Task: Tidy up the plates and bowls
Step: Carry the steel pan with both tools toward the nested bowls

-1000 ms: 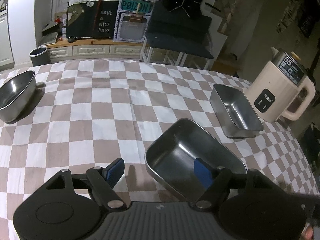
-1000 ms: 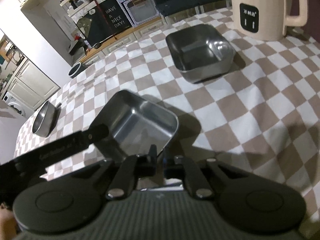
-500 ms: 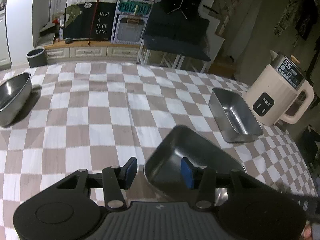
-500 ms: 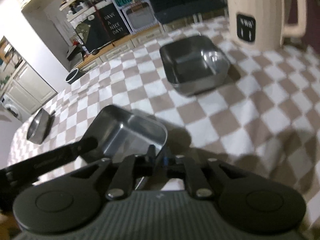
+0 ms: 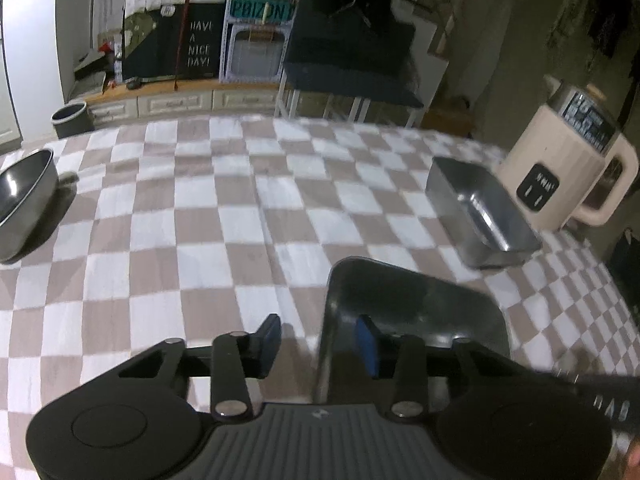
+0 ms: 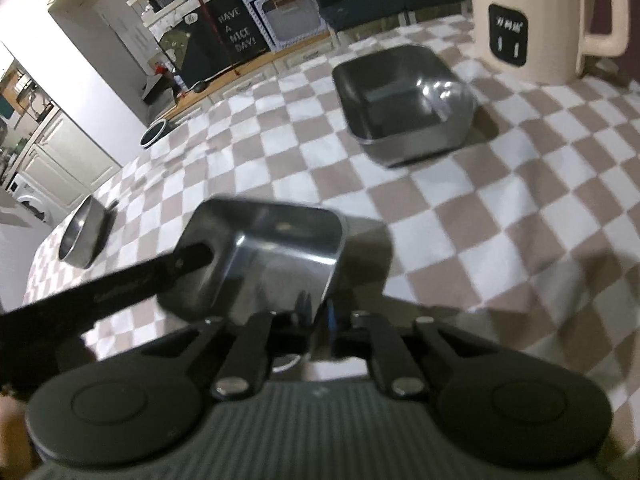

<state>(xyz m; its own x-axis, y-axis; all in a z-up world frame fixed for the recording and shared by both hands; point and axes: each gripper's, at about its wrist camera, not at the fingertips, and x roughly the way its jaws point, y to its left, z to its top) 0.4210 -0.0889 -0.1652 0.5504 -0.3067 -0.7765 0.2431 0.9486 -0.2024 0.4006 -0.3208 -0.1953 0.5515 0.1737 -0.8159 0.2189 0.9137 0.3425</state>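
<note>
At the far left of the checkered surface [image 5: 224, 216] a round steel bowl [image 5: 24, 196] sits near the edge. Toward the middle, the left gripper [image 5: 318, 342] straddles the near-left wall of a rectangular steel pan [image 5: 416, 300], one blue-padded finger outside and one inside; the fingers are closing, with a gap still visible between them and the wall. The right gripper [image 6: 320, 320] has its fingers pinching the near-right rim of the same pan [image 6: 264, 256], which appears tilted up off the cloth. Farther right, well apart from it, a second rectangular pan [image 6: 404, 100] rests flat on the surface, just beside a cream electric kettle [image 6: 524, 20].
</note>
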